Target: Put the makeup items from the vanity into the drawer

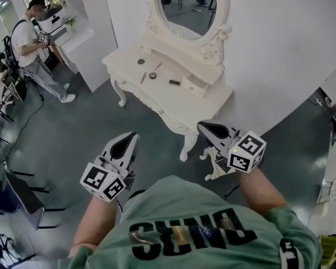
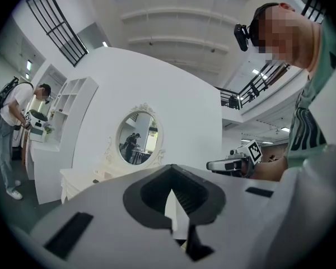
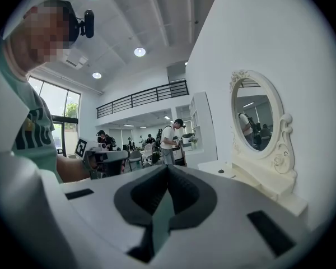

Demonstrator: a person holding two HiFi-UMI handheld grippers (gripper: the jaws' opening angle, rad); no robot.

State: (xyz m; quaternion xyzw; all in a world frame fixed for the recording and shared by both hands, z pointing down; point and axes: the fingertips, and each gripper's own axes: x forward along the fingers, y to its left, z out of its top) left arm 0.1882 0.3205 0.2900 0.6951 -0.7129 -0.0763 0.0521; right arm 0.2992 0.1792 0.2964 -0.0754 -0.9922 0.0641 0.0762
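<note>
**Both claws clenched and empty; makeup items on the vanity top**

Left gripper point(image 1: 130, 140): jaws clenched tip to tip, with nothing between them. It is held level over the grey floor, well apart from the vanity point(image 1: 210, 102).

Right gripper point(image 1: 206, 129): jaws likewise pressed together and carrying nothing. Its tips are just beside the vanity's near front corner.

Task items, all on the vanity top:
- A small dark round item point(image 1: 141, 61) lies toward the left end.
- A round compact point(image 1: 153, 75) lies near the middle of the top.
- A thin stick point(image 1: 157, 66) is just behind the compact, and a second stick point(image 1: 143, 78) is just to its left, near the front edge.
- A dark rectangular item point(image 1: 174, 82) lies to the right of the compact.
- No label can be read on any of them, as they are too small.

A small drawer unit point(image 1: 197, 84) sits at the rear edge, below the oval mirror point(image 1: 185, 7). Whether it is open cannot be told.

Writing: large dark letters on the person's green shirt point(image 1: 185, 217) appear as "SUND" from the head view. The marker cubes carry black-and-white square patterns only.

A bystander point(image 1: 31, 43) stands far off to the left.
</note>
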